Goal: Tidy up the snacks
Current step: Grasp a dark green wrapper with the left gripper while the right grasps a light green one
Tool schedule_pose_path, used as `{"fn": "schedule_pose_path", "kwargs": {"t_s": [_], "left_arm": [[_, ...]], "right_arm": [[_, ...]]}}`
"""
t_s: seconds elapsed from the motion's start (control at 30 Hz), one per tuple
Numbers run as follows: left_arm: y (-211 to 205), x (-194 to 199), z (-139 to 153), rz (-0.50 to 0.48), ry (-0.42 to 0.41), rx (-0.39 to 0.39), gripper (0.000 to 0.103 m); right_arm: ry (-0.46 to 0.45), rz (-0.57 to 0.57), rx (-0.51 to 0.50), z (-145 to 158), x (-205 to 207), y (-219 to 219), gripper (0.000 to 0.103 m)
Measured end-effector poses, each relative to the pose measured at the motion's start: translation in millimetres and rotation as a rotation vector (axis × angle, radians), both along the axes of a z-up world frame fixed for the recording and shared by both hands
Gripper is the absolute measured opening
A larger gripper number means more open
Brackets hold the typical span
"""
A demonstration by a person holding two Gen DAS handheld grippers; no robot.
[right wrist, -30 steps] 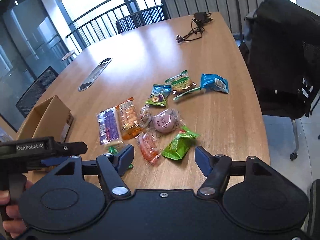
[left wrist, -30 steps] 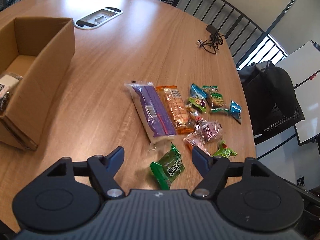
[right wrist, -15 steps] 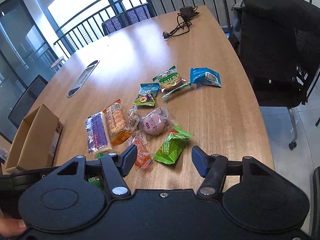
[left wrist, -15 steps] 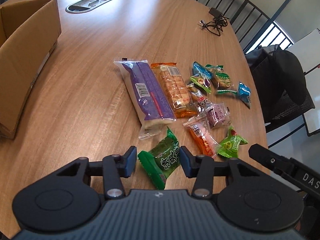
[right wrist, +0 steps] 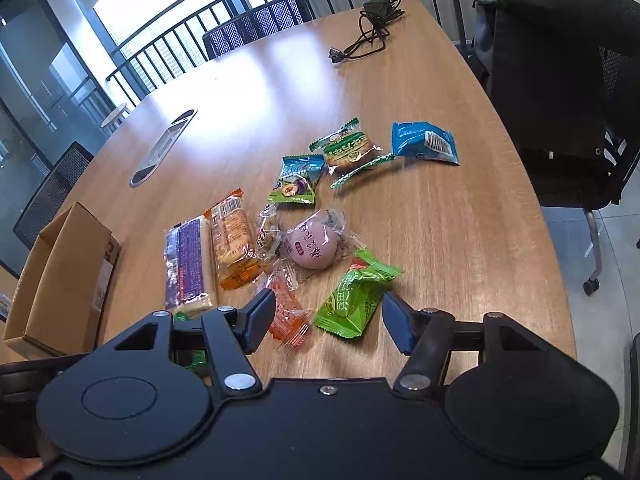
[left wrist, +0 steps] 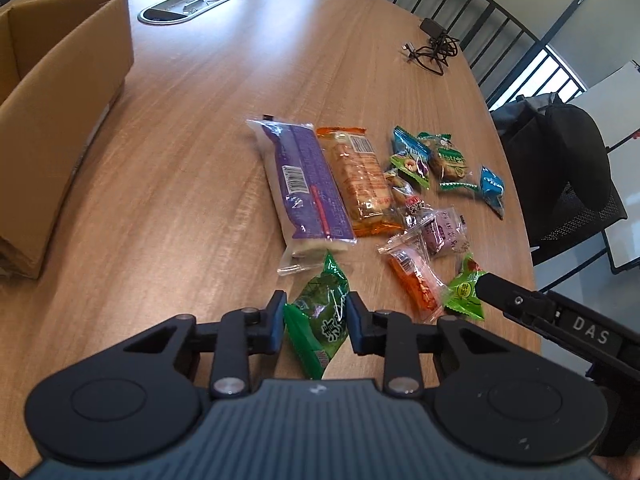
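Left gripper [left wrist: 316,322] jaws closing, pads already touching the dark green snack packet [left wrist: 320,320], low centre of the left wrist frame on the wooden table [left wrist: 180,160]. Right gripper [right wrist: 328,318] spread apart, nothing gripped; light green packet [right wrist: 354,300] and orange candy [right wrist: 288,316] lie between its fingers. Cardboard box [left wrist: 52,92] at upper left.

Bare table [left wrist: 192,168] lies between snack pile [left wrist: 360,192] and box [left wrist: 60,92] (nothing between).

Sunlit wooden table [right wrist: 440,220], black office chair [right wrist: 560,80], railing [right wrist: 168,56] before bright windows.
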State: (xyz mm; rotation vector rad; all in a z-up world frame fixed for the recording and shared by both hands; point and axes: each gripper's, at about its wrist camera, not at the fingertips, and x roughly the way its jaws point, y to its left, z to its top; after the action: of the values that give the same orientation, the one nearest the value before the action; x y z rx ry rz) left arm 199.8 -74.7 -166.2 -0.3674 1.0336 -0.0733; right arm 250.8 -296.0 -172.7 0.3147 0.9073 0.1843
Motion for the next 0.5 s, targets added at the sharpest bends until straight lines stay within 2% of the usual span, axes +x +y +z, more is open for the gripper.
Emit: {"fn": "schedule_pose_path", "kwargs": {"t_s": [0.2,0.27,0.37,0.43,0.47,0.5], "left_arm": [[14,-8,9,0.022,-0.013,-0.002,0.026],[18,-9,11,0.026,-0.014,-0.003,0.019],[23,-11,12,0.036,-0.015,-0.011,0.018],[26,-12,13,0.040,-0.017,-0.011,0.018],[27,-13,13,0.042,-0.016,-0.010,0.018],[28,-13,12,0.042,-0.014,-0.009,0.018]], "right_arm": [[0.016,-0.012,-0.023,-8,5,5,0.046],[0.024,-0.019,-0.023,-11,7,6,0.041],[0.026,-0.022,-0.016,-15,8,5,0.035],[0.043,-0.029,-0.002,-19,9,4,0.028],[0.047,-0.033,-0.009,-21,9,3,0.019],[0.046,-0.033,-0.009,-23,7,2,0.016]]}}
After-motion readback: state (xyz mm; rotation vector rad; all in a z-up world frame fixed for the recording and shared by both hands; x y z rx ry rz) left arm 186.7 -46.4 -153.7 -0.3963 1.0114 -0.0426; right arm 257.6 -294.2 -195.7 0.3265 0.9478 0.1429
